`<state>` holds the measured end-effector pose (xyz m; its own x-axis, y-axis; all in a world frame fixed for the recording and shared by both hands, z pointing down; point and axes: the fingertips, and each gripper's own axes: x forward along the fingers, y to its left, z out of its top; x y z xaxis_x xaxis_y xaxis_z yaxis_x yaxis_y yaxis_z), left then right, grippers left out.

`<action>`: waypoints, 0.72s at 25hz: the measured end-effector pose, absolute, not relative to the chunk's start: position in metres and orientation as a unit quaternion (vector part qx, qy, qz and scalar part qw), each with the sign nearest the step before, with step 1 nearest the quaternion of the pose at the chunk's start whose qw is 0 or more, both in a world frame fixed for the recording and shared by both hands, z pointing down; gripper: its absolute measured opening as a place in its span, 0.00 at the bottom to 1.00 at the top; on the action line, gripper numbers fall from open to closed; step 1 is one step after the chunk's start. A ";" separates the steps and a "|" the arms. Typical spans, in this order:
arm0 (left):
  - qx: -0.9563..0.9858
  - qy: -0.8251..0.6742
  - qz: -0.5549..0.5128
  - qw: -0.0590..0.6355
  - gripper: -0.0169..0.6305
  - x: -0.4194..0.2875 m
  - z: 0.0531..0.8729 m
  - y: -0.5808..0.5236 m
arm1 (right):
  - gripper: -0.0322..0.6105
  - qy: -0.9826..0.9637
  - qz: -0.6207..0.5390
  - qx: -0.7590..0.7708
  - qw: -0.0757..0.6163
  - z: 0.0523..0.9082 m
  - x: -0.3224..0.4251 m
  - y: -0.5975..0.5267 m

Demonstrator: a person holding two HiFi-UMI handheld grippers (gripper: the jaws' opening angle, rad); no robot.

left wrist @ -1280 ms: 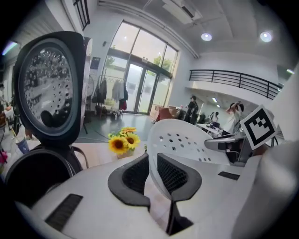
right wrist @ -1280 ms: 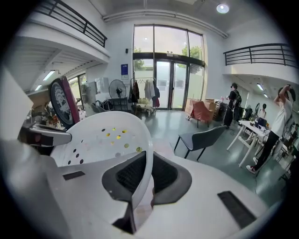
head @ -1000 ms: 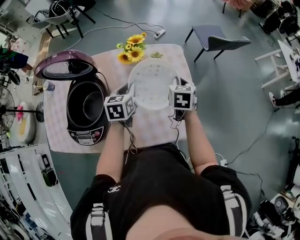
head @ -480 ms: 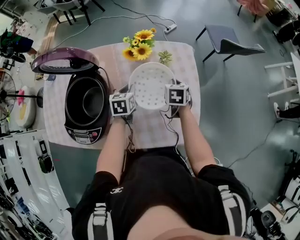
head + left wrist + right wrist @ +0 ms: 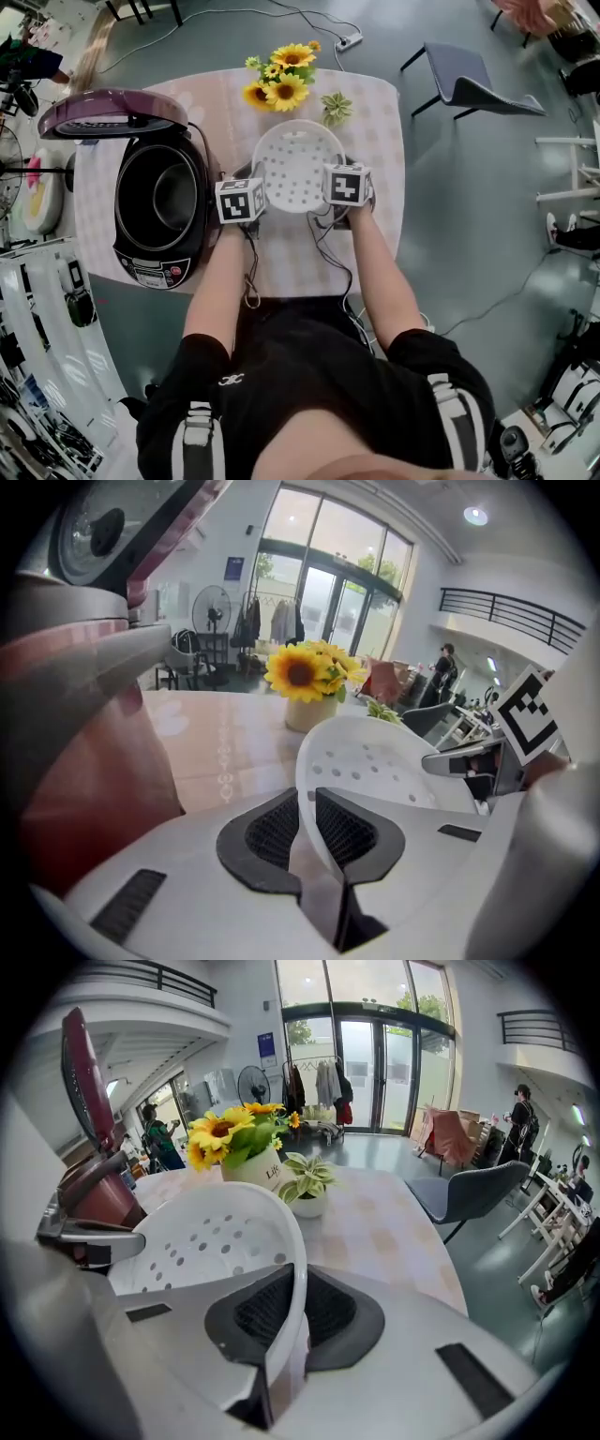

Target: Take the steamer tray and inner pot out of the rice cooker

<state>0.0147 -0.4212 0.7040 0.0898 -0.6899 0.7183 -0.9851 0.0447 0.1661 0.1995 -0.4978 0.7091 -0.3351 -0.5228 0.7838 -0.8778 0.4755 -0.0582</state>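
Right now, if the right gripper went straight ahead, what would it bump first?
The right gripper pinches the steamer tray in its fingers, so that goes along. Beyond it, probably the small potted plant, or the table first; depth is unclear.

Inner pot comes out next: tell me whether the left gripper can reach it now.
Probably not yet: the left gripper is clamped on the steamer tray. The inner pot lies uncovered.

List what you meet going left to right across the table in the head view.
Open rice cooker → left claw → steamer tray → right claw; both claws grip the tray's rim.
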 end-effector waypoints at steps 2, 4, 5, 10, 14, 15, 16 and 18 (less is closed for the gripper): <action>0.656 -0.639 0.230 0.330 0.11 0.014 0.715 -0.424 | 0.10 -0.775 0.250 0.448 0.368 0.721 0.201 -0.499; 0.655 -0.639 0.232 0.329 0.11 0.013 0.724 -0.427 | 0.10 -0.773 0.250 0.447 0.373 0.731 0.201 -0.502; 0.655 -0.639 0.228 0.333 0.11 0.013 0.727 -0.429 | 0.10 -0.771 0.250 0.448 0.376 0.736 0.202 -0.503; 0.655 -0.634 0.227 0.342 0.11 0.010 0.739 -0.434 | 0.10 -0.772 0.248 0.449 0.375 0.749 0.202 -0.506; 0.657 -0.631 0.234 0.340 0.11 0.008 0.741 -0.434 | 0.11 -0.783 0.223 0.437 0.381 0.746 0.194 -0.507; 0.657 -0.630 0.236 0.340 0.11 0.008 0.740 -0.434 | 0.11 -0.783 0.223 0.437 0.382 0.745 0.193 -0.507; 0.657 -0.629 0.239 0.339 0.11 0.009 0.739 -0.434 | 0.11 -0.782 0.228 0.438 0.380 0.745 0.193 -0.507; 0.659 -0.632 0.243 0.326 0.12 0.010 0.731 -0.436 | 0.12 -0.779 0.239 0.443 0.373 0.745 0.194 -0.506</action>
<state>0.0096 -0.4356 0.7308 0.0828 -0.6754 0.7328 -0.9923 0.0123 0.1234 0.1943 -0.5058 0.7447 -0.3279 -0.5124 0.7937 -0.8692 0.4928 -0.0410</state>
